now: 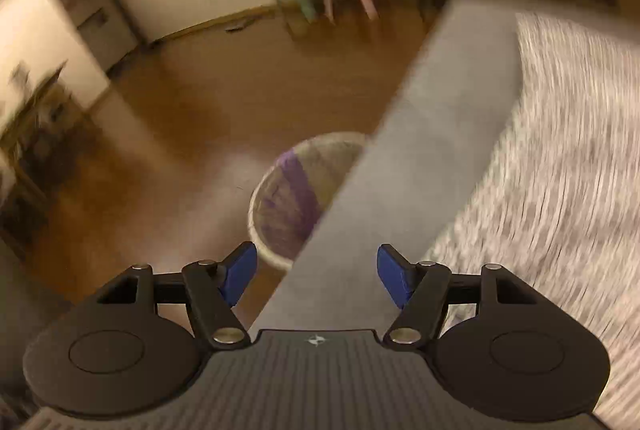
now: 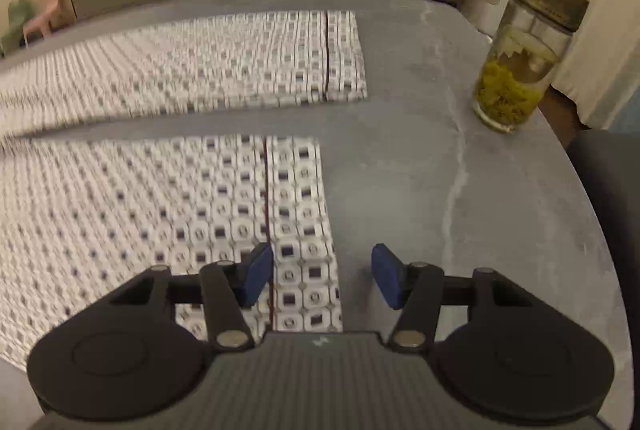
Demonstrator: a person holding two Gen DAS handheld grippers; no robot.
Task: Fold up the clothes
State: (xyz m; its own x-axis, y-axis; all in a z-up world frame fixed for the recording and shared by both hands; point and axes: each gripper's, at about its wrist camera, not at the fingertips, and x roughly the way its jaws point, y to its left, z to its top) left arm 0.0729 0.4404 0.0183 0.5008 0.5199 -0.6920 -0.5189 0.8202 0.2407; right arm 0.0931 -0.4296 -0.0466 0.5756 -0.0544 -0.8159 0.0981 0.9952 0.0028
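Right tool [image 2: 322, 276] stands wide and empty directly above the hem of the nearer leg of a patterned garment [image 2: 168, 198], which lies flat on the grey table [image 2: 420, 170]; its far leg lies apart across a bare strip, both legs cut off at the left edge. Left tool [image 1: 317, 276] is likewise wide and empty over the table's edge, the garment there badly smeared by blur. Beyond, a glass jar [image 2: 524, 54] stands near the table's right edge; a round basket [image 1: 292, 198] on the floor is half hidden by the table.
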